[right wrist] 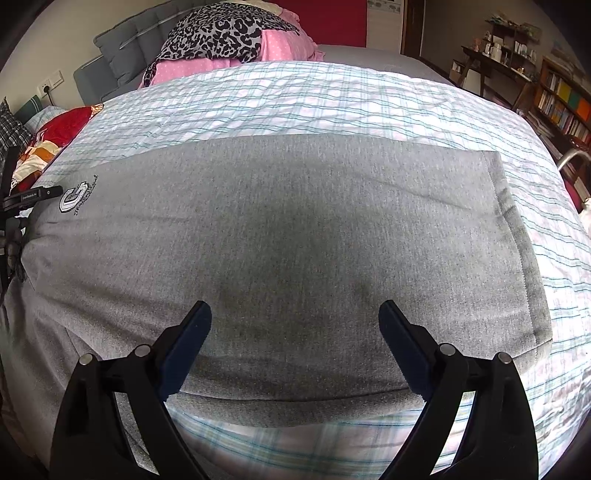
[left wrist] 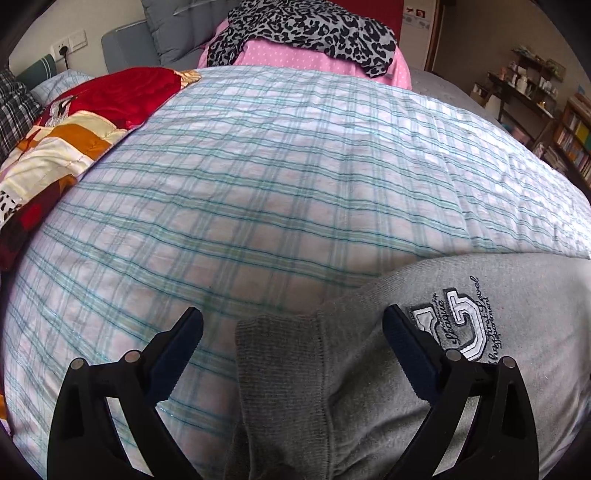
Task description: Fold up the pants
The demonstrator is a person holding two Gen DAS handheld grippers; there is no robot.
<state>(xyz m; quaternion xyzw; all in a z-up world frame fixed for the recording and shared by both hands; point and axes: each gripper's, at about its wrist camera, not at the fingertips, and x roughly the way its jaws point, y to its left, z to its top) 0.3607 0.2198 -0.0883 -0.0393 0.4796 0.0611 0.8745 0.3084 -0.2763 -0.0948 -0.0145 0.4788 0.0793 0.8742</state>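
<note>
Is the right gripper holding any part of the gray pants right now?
No, the right gripper stands open above the gray pants, with no cloth pinched between its fingers.

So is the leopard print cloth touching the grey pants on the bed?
Apart. The right wrist view shows the leopard print cloth on the pink bedding, with a wide band of plaid sheet between it and the grey pants.

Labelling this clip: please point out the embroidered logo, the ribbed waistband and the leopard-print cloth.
embroidered logo point(left wrist: 456, 325), left wrist view, white patch.
ribbed waistband point(left wrist: 273, 354), left wrist view, ribbed knit.
leopard-print cloth point(right wrist: 218, 35), right wrist view, middle.
</note>
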